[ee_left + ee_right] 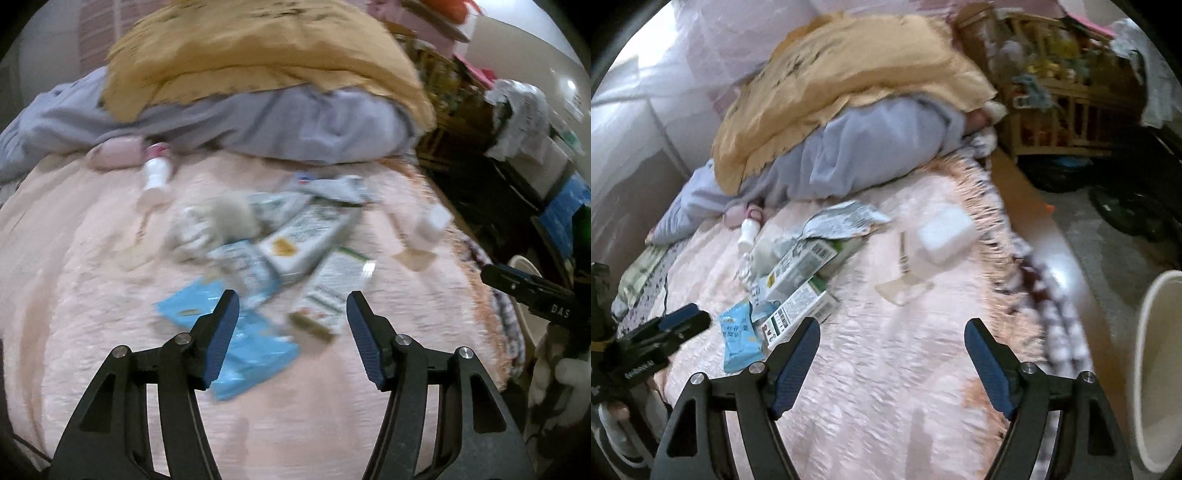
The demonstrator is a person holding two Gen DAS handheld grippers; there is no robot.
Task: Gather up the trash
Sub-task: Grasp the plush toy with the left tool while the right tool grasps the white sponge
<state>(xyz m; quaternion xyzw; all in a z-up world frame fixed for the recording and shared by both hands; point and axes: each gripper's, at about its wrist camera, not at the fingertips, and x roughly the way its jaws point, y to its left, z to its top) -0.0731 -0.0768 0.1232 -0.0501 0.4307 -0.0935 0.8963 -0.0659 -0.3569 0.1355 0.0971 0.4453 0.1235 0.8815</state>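
left gripper (pixel 291 306) released, nearest | blue packet (pixel 236 339) just below-left, long axis near-right to far-left | right gripper (pixel 892 339) released

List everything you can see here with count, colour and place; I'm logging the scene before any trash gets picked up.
Blue snack packet: one, light blue, on the bedspread, nearest the left gripper.
Cartons: at least two, white and green, mid-bed pile.
Crumpled wrapper: one, silver-white, behind the cartons.
White box: one, right side of bed.
Small bottle: one, white, near the bedding.
Bedspread: one, pink.
Yellow blanket: one, over grey bedding.
Bin: one, cream, floor at right.
Left gripper: open, empty.
Right gripper: open, empty.
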